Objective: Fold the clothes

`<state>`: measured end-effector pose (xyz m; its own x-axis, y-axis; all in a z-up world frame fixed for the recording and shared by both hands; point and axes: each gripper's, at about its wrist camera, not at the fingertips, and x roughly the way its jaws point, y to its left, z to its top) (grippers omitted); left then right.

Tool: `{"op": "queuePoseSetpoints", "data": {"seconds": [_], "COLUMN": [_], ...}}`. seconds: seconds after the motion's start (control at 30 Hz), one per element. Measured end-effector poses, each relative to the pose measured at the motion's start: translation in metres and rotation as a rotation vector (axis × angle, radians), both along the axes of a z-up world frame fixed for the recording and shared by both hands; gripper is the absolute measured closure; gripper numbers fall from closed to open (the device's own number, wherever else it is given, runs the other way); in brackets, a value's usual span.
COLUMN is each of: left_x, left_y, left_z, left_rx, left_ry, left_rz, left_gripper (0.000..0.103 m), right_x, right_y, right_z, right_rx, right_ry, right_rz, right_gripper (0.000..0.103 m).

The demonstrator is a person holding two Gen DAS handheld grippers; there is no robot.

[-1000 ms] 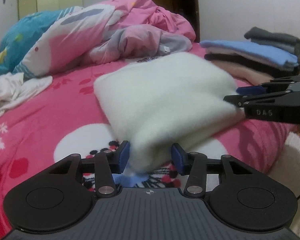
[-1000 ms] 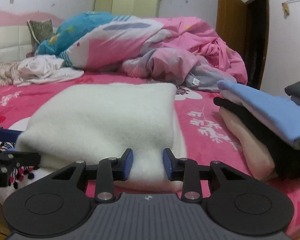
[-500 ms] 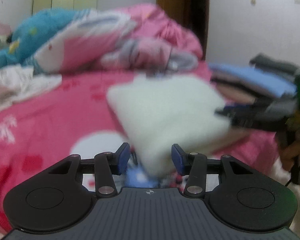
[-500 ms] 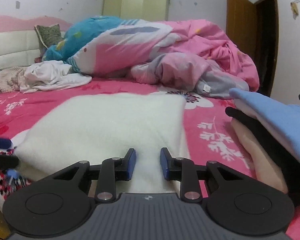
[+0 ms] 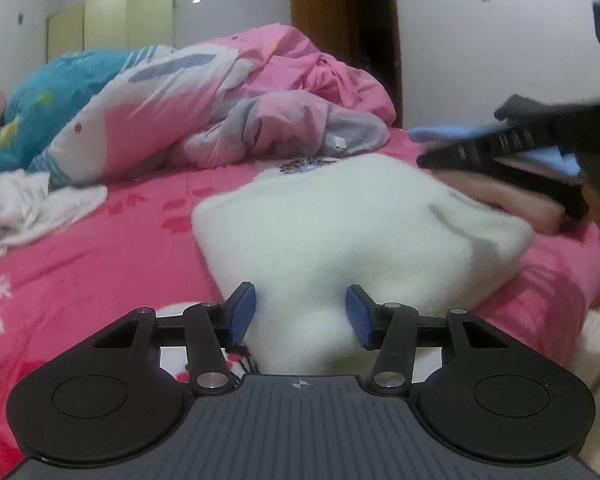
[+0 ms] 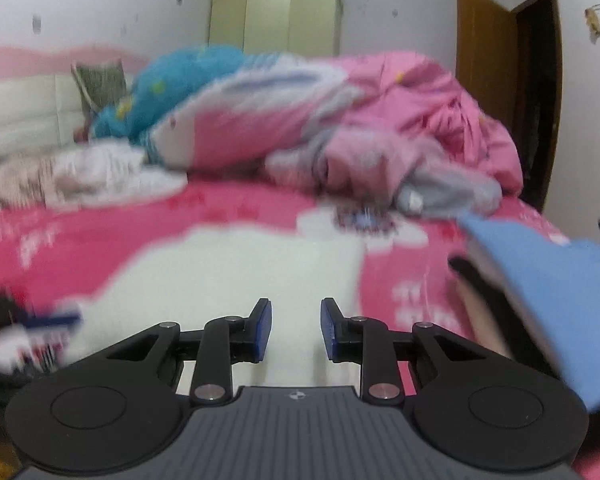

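A folded white fleecy garment (image 5: 360, 232) lies on the pink bed sheet (image 5: 80, 260). Its near corner sits between the blue pads of my left gripper (image 5: 300, 314), touching both, while the jaws are opening slightly. In the left wrist view my right gripper (image 5: 456, 138) hangs above the garment's far right edge, tips free of the cloth. The right wrist view is blurred: the right gripper (image 6: 296, 330) has a narrow gap between its pads, over the white garment (image 6: 236, 276), with nothing seen pinched. The left gripper (image 6: 60, 318) shows at the left edge.
A stack of folded clothes (image 6: 540, 280), with a blue piece on top, lies just right of the garment. A rumpled pink and blue duvet (image 5: 228, 100) fills the back of the bed. Crumpled white clothes (image 5: 28, 200) lie at the left. The bed's edge (image 5: 580, 300) drops off at the right.
My right gripper has risen from the garment's right edge to above it, and its fingers have narrowed a little. The garment's corner stays between the left pads.
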<state>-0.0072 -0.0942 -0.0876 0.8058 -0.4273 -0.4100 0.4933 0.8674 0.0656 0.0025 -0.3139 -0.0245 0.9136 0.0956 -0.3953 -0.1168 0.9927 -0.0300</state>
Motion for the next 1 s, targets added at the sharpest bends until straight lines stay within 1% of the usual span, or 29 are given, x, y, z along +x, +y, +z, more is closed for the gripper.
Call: {"op": "queuePoseSetpoints", "data": {"seconds": [0.07,0.1,0.17,0.2,0.23,0.33,0.43,0.5,0.53,0.6,0.67,0.73,0.8,0.83,0.93,1.0], "left_x": [-0.001,-0.001,-0.001,0.0,0.0,0.001,0.002,0.002,0.002,0.001,0.001,0.002,0.002,0.002,0.001,0.001], "left_y": [0.0,0.0,0.0,0.0,0.001,0.003,0.004,0.004,0.005,0.005,0.006,0.007,0.008,0.008,0.008,0.008], "left_z": [0.0,0.0,0.0,0.0,0.001,0.001,0.0,0.0,0.0,0.0,-0.001,-0.001,-0.002,-0.002,-0.003,-0.003], "left_rx": [-0.004,-0.008,-0.012,-0.013,-0.014,-0.031,-0.04,-0.045,-0.048,-0.053,-0.058,-0.065,-0.071,-0.073,-0.079,-0.082], "left_ry": [-0.004,-0.003,0.001,0.003,0.005,0.019,0.023,0.024,0.025,0.026,0.028,0.03,0.031,0.032,0.03,0.03], "left_rz": [0.004,0.006,0.007,0.008,0.008,0.009,0.014,0.015,0.015,0.015,0.015,0.015,0.014,0.015,0.018,0.018], "left_gripper": [0.053,0.053,0.053,0.053,0.052,0.052,0.052,0.051,0.051,0.051,0.051,0.051,0.051,0.051,0.051,0.05], "right_x": [0.012,0.019,0.029,0.028,0.031,0.043,0.053,0.066,0.075,0.092,0.093,0.097,0.101,0.102,0.11,0.121], "right_y": [0.001,0.002,0.001,-0.003,-0.005,-0.008,0.0,0.003,0.003,0.004,-0.001,-0.004,0.0,0.002,0.008,0.008], "right_z": [-0.005,-0.015,-0.047,-0.049,-0.043,-0.014,0.005,0.005,-0.003,-0.032,-0.041,-0.032,-0.02,-0.013,0.006,0.003], "right_rx": [-0.003,-0.014,-0.036,-0.018,0.0,0.057,0.018,0.033,0.037,-0.002,0.032,0.072,0.058,0.045,0.025,0.014], "right_ry": [0.025,0.064,0.113,0.107,0.131,0.167,0.112,0.122,0.156,0.229,0.212,0.254,0.272,0.271,0.21,0.215], "right_rz": [0.009,0.014,0.03,0.037,0.037,0.018,0.032,0.037,0.031,0.019,0.029,0.012,0.005,0.002,0.011,0.0], "right_gripper": [0.075,0.075,0.075,0.075,0.075,0.075,0.075,0.075,0.075,0.074,0.074,0.074,0.074,0.074,0.074,0.074]}}
